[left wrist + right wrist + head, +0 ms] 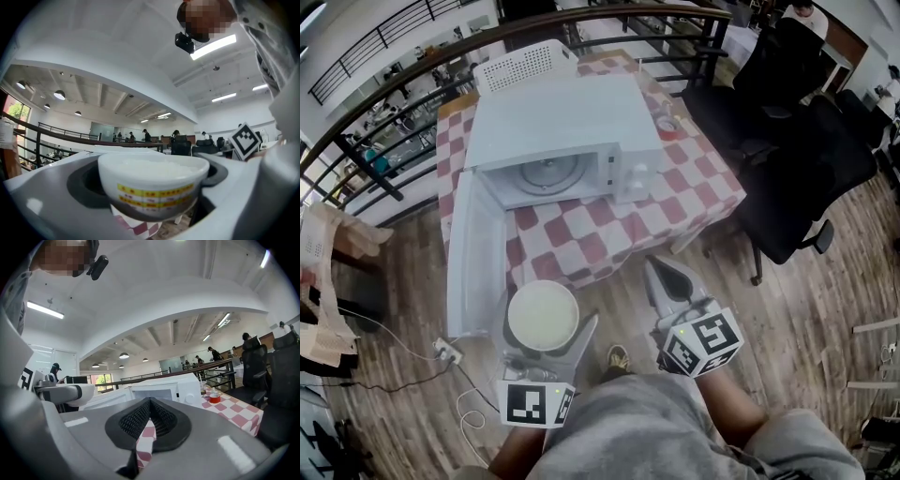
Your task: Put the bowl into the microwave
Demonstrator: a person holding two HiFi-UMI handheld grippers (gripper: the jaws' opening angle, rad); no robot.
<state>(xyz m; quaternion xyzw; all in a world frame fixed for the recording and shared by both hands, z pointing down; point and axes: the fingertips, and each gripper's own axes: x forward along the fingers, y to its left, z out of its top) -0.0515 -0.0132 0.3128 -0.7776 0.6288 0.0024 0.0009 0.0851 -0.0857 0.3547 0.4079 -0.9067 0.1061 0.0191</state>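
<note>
My left gripper [546, 330] is shut on a white bowl [543, 315] with a yellow band [154, 193], held level in the air in front of the table's near edge. The white microwave [567, 141] stands on the checkered table [609, 234] with its door [474, 253] swung wide open to the left; the cavity with its turntable [546, 176] shows. The bowl hangs just right of the open door's lower end. My right gripper [667, 278] is shut with nothing between its jaws, to the right of the bowl and below the table edge; its pads [151, 417] meet.
A small red-lidded cup [667, 126] and a clear wrapped item stand on the table right of the microwave. A white basket [525, 62] sits behind it. Black office chairs [797, 169] stand to the right. A railing [412, 66] runs behind the table; cables and a power strip [445, 352] lie on the floor.
</note>
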